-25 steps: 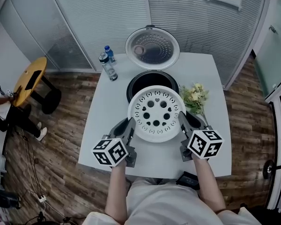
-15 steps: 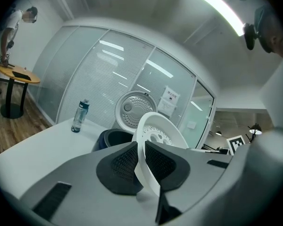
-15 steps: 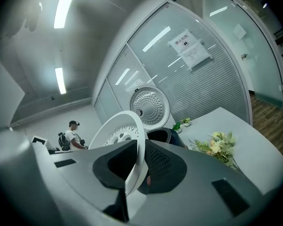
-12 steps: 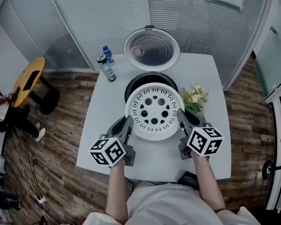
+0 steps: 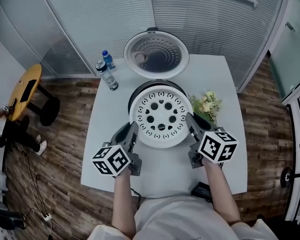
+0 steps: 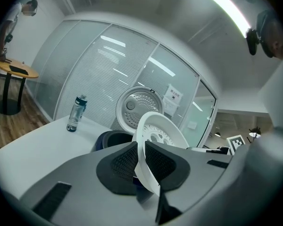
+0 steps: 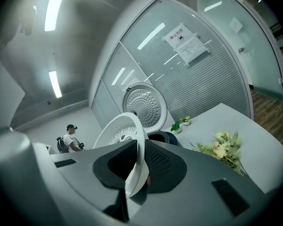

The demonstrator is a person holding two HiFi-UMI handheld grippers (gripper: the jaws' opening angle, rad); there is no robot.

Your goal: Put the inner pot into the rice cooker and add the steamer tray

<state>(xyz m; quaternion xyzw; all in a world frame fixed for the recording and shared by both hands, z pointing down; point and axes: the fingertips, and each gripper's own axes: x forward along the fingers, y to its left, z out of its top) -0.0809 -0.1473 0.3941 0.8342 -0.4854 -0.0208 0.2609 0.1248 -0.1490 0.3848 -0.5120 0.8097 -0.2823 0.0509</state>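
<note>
Steamer tray (image 5: 161,118): white, round, perforated, held flat between both grippers above the mouth of the rice cooker (image 5: 136,95). Only the dark far arc of the cooker's rim shows past the tray. The cooker lid (image 5: 155,54) stands open behind it.

Left gripper (image 5: 131,131): jaws clamped on the tray's left rim, with the thin edge pinched between the dark ribbed pads. Right gripper (image 5: 191,123): the same on the right rim, jaws closed on the edge.

Handling, as we judge it: thin moulded plastic, so light and fairly stiff, but smooth. A pinch on so narrow a lip could let the tray pivot or slip. We reckon opposite holds on the rim, as here, are the place to take it, since they keep it level for seating.

Pose: both forearms reach forward from the body, roughly parallel. The grippers point away from us, close to level with a slight downward tilt, marker cubes nearest us.

The tray hides the cooker's well, so we cannot tell whether the inner pot is in. The cooker stands on the white table (image 5: 225,84).
</note>
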